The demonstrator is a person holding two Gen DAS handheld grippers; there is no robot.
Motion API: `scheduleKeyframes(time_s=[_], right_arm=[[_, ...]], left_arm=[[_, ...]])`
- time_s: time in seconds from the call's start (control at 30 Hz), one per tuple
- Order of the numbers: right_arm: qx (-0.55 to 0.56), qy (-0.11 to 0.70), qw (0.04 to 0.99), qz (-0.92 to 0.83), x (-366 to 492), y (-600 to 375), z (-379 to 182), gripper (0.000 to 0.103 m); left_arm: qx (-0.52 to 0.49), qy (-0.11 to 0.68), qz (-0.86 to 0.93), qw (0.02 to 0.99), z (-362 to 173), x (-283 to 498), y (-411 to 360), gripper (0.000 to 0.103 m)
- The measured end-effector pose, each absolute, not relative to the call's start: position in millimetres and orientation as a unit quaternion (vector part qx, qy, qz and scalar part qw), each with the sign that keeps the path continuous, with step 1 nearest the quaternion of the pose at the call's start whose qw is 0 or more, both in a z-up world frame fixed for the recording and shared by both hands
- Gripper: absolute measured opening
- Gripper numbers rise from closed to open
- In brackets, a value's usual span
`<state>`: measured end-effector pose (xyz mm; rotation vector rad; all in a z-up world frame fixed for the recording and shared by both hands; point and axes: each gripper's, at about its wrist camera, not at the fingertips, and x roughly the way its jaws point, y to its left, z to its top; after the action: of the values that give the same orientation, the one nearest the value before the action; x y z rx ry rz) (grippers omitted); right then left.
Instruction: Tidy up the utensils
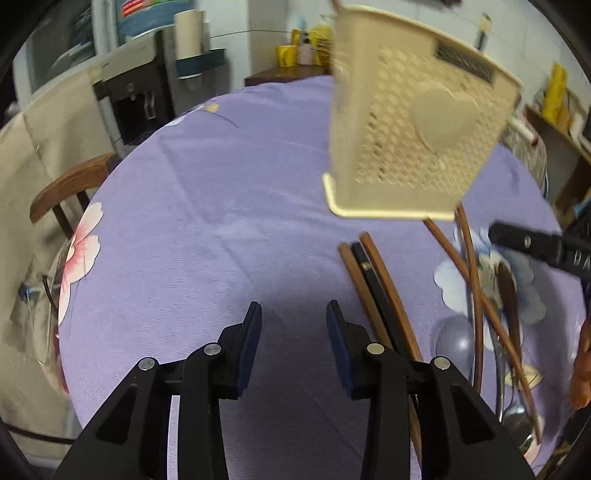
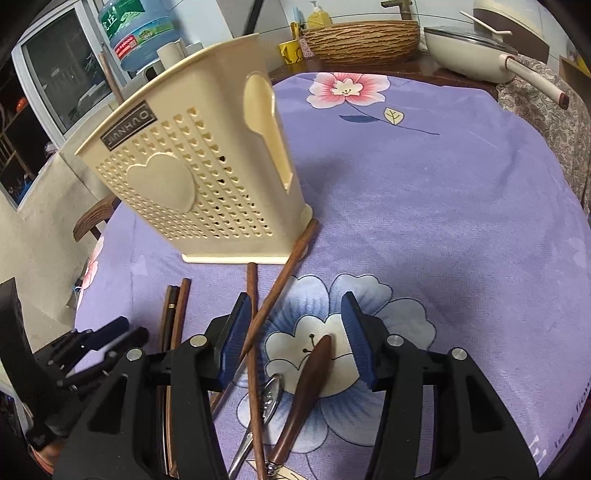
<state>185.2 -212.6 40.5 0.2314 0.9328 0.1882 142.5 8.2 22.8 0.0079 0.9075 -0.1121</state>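
Claws, left [image 1: 294, 314] and right [image 2: 293, 325], gape wide, holding nothing.

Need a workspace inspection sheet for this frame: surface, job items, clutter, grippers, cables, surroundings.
Surface: round table under purple floral tablecloth.
Job's things: cream perforated plastic utensil holder, standing; brown wooden chopsticks loose in front, one tip at the holder's base; wooden-handled utensil and metal spoon lying between the right gripper's fingers.
Clutter: nothing seen.
Grippers: left gripper open, empty; right gripper open, above utensils.
Cables: nothing seen.
Surroundings: woven basket, water bottle, wooden chair.
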Motion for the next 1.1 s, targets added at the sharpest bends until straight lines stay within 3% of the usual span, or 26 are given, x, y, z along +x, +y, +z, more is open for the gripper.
scheduleKeyframes(time_s=[0.2,0.5,0.73,0.87,1.1], right_arm=[[0.111,0.459,0.878,0.084,197,-204,37,0.05],[0.125,0.479,0.867,0.054,219,-199,22,0.03],[0.117,0.479,0.869,0.046,224,-194,23,0.029],[0.123,0.485,0.865,0.041,225,-197,23,0.02],[0.139,0.487,0.862,0.034,232,-196,21,0.02]], left_arm=[[-0.009,0.433,-0.087,0.897,30,141,-8,0.036],[-0.001,0.441,-0.086,0.893,20,137,-20,0.036],[0.013,0.447,-0.081,0.891,21,143,-28,0.036],[0.042,0.456,-0.066,0.887,17,148,-33,0.036],[0.027,0.468,-0.058,0.881,20,165,-33,0.035]])
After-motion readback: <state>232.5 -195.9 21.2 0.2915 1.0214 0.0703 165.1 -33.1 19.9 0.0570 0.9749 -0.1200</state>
